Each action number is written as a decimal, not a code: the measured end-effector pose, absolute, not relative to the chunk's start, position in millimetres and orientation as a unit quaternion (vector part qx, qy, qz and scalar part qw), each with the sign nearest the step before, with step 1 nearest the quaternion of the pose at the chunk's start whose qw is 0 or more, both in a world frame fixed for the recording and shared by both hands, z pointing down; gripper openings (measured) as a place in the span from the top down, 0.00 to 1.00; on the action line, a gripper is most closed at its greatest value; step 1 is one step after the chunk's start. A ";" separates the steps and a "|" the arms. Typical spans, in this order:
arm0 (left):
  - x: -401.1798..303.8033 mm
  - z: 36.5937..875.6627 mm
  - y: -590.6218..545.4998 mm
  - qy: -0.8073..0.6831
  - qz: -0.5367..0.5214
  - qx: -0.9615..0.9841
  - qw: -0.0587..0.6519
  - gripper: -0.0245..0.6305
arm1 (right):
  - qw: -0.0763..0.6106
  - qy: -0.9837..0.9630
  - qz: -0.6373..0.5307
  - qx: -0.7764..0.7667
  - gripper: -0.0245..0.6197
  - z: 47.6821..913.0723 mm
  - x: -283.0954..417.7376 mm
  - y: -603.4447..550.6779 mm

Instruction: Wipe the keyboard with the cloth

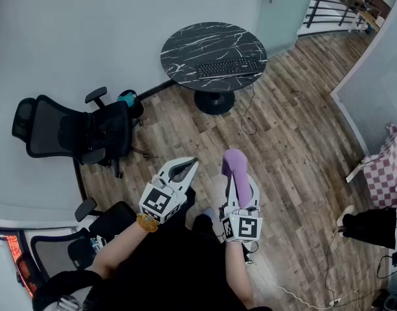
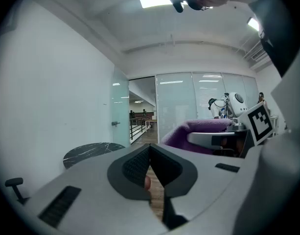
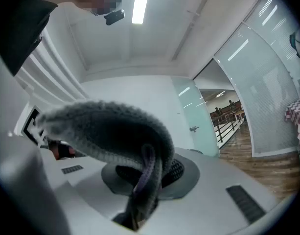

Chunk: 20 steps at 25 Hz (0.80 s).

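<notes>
right gripper [image 1: 239,185] clamped on purple cloth [image 1: 235,163], bunched over jaws
left gripper [image 1: 188,167] jaws together, empty
keyboard [image 1: 229,68] on round table [image 1: 185,44], well apart ahead
close in first, keep clamp firm, drape cloth flat on keys before sweeping

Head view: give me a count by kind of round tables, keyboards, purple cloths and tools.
round table: 1
keyboard: 1
purple cloth: 1
tools: 2, the left tool and the right tool
Total: 5
</notes>
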<state>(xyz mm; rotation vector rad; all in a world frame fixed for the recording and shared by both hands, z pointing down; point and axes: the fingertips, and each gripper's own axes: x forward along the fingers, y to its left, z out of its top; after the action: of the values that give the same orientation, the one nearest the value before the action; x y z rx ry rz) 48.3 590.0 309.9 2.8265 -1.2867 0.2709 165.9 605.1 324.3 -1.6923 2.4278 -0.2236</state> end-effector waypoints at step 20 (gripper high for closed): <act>22.2 325.9 459.7 -0.391 0.040 0.918 0.040 0.94 | 0.015 0.828 -0.058 -0.557 0.85 324.9 139.4 478.8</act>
<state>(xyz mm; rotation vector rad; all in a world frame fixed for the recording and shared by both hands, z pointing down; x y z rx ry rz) 22.2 459.7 325.9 2.8134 -1.1991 0.1222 139.4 478.8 324.9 -1.7341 2.5762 -0.1816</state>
